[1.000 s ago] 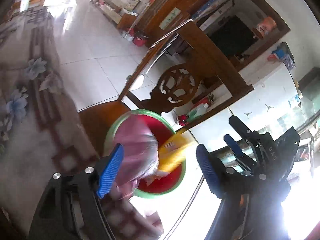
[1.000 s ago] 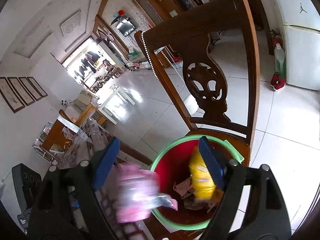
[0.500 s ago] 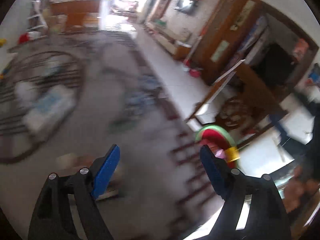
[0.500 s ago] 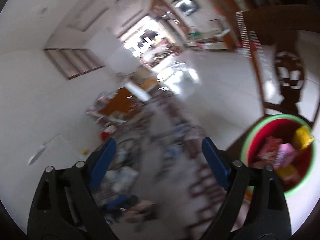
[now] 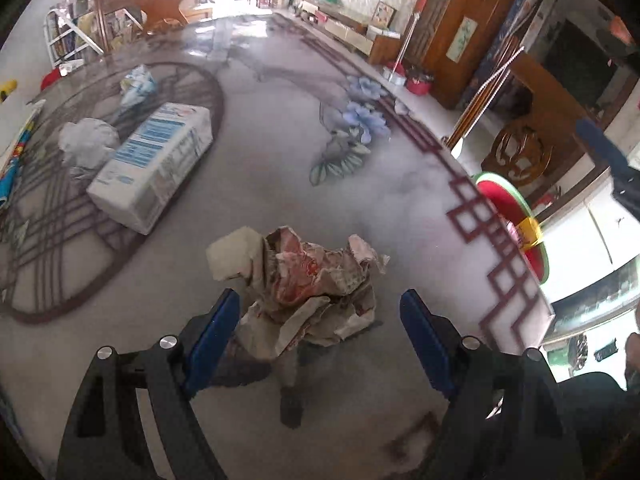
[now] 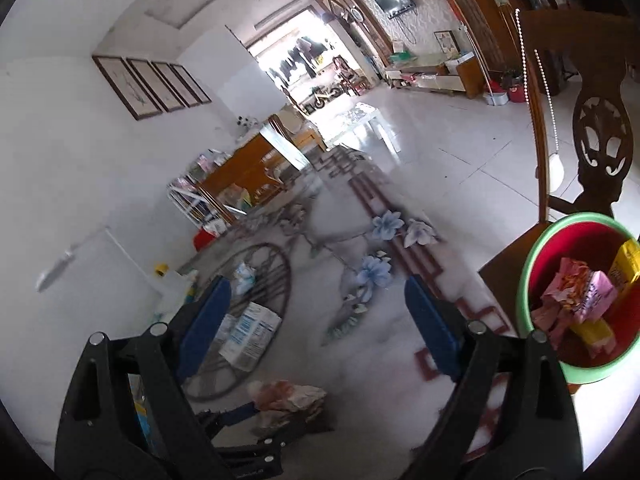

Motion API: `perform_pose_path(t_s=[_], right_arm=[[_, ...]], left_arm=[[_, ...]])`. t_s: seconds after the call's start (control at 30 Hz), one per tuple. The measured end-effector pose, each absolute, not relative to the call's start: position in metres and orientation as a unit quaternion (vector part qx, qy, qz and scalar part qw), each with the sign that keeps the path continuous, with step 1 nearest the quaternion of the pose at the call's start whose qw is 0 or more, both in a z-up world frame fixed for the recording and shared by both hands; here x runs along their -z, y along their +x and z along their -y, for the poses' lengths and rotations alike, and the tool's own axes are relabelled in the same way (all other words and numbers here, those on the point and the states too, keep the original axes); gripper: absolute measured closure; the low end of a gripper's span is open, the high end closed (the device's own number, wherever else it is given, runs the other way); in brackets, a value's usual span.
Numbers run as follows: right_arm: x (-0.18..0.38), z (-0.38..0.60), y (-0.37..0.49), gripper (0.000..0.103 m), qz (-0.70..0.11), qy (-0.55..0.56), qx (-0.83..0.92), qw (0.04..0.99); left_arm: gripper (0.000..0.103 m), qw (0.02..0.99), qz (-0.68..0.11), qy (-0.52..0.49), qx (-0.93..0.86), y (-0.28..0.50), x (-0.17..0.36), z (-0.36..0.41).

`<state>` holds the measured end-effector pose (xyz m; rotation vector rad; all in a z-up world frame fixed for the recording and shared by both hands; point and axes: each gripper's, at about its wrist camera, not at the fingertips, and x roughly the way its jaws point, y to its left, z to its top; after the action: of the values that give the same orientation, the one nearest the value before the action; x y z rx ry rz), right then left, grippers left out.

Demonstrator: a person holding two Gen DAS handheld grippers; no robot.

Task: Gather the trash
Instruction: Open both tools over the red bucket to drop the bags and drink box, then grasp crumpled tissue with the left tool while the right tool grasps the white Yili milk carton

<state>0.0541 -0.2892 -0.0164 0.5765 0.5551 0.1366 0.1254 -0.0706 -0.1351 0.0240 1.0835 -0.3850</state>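
The crumpled wrapper (image 5: 308,280) lies on the worktop (image 5: 400,208) at lower centre of the left view, just ahead of and between the spread jaws of the left gripper (image 5: 320,334), the nearer one. The right gripper (image 6: 316,322) hangs open, higher; the red bin (image 6: 576,372) sits at right.

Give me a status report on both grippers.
Left gripper open around crumpled reddish-brown paper wrapper. Right gripper open, empty. Red green-rimmed plastic bin on chair. Nothing blocking.

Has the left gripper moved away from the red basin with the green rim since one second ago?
Yes. The left gripper left the red basin, now straddling crumpled paper.
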Motion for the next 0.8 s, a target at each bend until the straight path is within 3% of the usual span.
perform_pose_path(t_s=[0.07, 0.1, 0.2, 0.27, 0.53, 0.8], right_arm=[[0.02, 0.291, 0.056, 0.016, -0.28, 0.283, -0.061, 0.915], [0.022, 0.293, 0.056, 0.016, -0.283, 0.284, -0.059, 0.914], [0.026, 0.293, 0.061, 0.016, -0.294, 0.275, -0.052, 0.914], [0.026, 0.287, 0.067, 0.016, -0.305, 0.252, -0.049, 0.917], [0.03, 0.214, 0.102, 0.016, -0.361, 0.187, -0.101, 0.908], [0.061, 0.089, 0.189, 0.016, -0.46, 0.135, -0.122, 0.869]], left_arm=[[0.03, 0.834, -0.521, 0.017, 0.182, 0.126, 0.144, 0.073], [0.048, 0.833, -0.523, 0.012, 0.183, 0.126, 0.147, 0.072], [0.067, 0.829, -0.523, -0.034, 0.196, 0.123, 0.146, 0.059], [0.072, 0.831, -0.518, -0.056, 0.197, 0.118, 0.134, 0.043], [0.072, 0.87, -0.466, -0.066, 0.147, 0.08, 0.083, -0.047], [0.071, 0.867, -0.471, -0.139, 0.09, 0.09, 0.104, -0.109]])
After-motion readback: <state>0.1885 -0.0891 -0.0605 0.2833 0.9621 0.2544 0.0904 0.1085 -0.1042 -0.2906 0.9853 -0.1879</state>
